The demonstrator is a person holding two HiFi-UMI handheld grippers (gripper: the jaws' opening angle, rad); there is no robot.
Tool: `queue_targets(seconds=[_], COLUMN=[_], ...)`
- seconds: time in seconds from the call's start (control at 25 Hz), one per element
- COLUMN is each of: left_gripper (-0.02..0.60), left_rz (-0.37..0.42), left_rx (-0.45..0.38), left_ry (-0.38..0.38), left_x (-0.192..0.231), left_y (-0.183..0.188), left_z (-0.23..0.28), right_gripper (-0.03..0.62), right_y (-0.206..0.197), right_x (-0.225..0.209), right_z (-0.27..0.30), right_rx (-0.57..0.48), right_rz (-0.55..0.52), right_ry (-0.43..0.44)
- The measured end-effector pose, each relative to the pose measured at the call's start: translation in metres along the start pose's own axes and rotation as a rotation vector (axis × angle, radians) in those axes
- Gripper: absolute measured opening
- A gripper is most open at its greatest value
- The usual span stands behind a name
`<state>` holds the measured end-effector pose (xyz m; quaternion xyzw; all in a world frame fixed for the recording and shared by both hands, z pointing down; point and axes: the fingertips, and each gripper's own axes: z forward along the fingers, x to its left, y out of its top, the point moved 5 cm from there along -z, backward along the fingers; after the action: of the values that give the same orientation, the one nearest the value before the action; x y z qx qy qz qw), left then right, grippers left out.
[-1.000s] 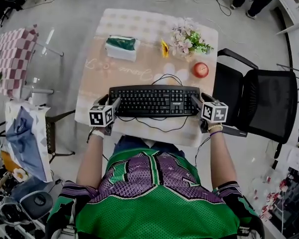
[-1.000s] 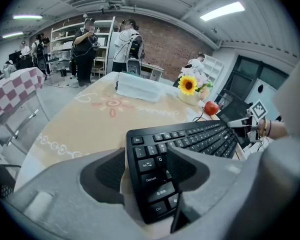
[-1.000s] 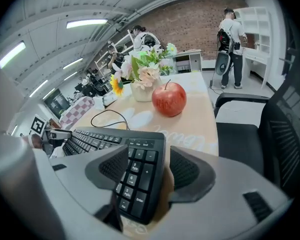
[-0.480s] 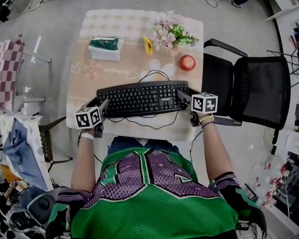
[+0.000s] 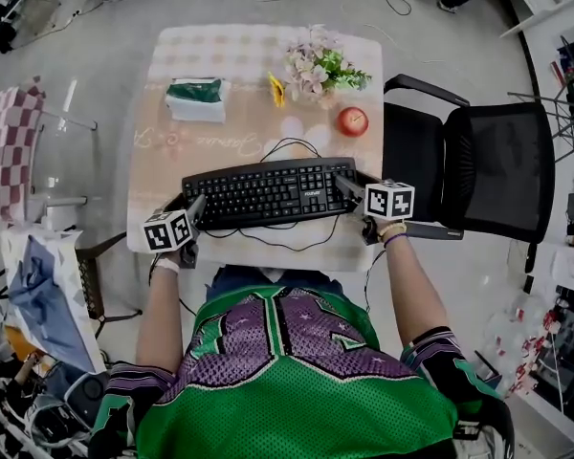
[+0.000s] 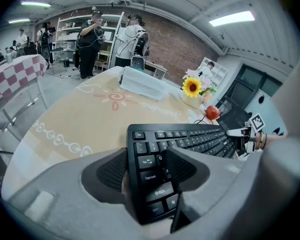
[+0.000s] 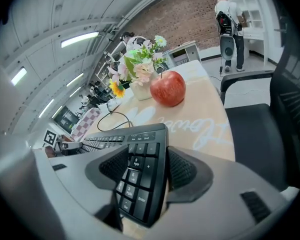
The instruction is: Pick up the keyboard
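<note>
A black keyboard [image 5: 266, 191] lies crosswise over the near half of the beige table [image 5: 230, 132], seemingly just above its top. My left gripper [image 5: 195, 210] is shut on the keyboard's left end [image 6: 152, 176], with the Tab and Caps Lock keys between the ribbed pads [image 6: 112, 171]. My right gripper [image 5: 347, 185] is shut on its right end [image 7: 140, 174], clamped over the number pad. The keyboard's cable [image 5: 285, 245] loops below its front edge and behind it.
A red apple [image 5: 352, 120] and a flower vase [image 5: 318, 65] stand behind the keyboard's right end, and a green-and-white tissue pack [image 5: 196, 98] sits at the back left. A black office chair [image 5: 474, 170] is right of the table, and a checkered table [image 5: 8, 132] stands to the left.
The head view has shifted, so the table sits further left in the picture. The keyboard now slants a little, its right end further from me. Both grippers stay clamped on its ends.
</note>
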<state>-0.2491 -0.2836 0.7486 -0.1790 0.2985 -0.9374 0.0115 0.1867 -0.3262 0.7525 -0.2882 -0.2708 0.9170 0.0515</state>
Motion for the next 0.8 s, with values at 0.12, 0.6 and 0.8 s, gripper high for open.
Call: queue_targets(seconds=[0.12, 0.6, 0.8], left_gripper=[0.252, 0.247, 0.247], left_rz=[-0.009, -0.042, -0.047], left_rx=[-0.003, -0.042, -0.055], left_ry=[-0.006, -0.020, -0.033], left_x=[0.001, 0.003, 0.003], left_y=[0.001, -0.001, -0.002], left_z=[-0.001, -0.003, -0.003], right_gripper=[0.239, 0.223, 0.212], right_y=[0.002, 0.019, 0.014], right_x=[0.004, 0.001, -0.002], right_z=[-0.007, -0.031, -0.033], right_rx=[-0.033, -0.213, -0.205], right_rz=[0.034, 0.411, 0.512], right_ry=[0.017, 0.242, 0.269])
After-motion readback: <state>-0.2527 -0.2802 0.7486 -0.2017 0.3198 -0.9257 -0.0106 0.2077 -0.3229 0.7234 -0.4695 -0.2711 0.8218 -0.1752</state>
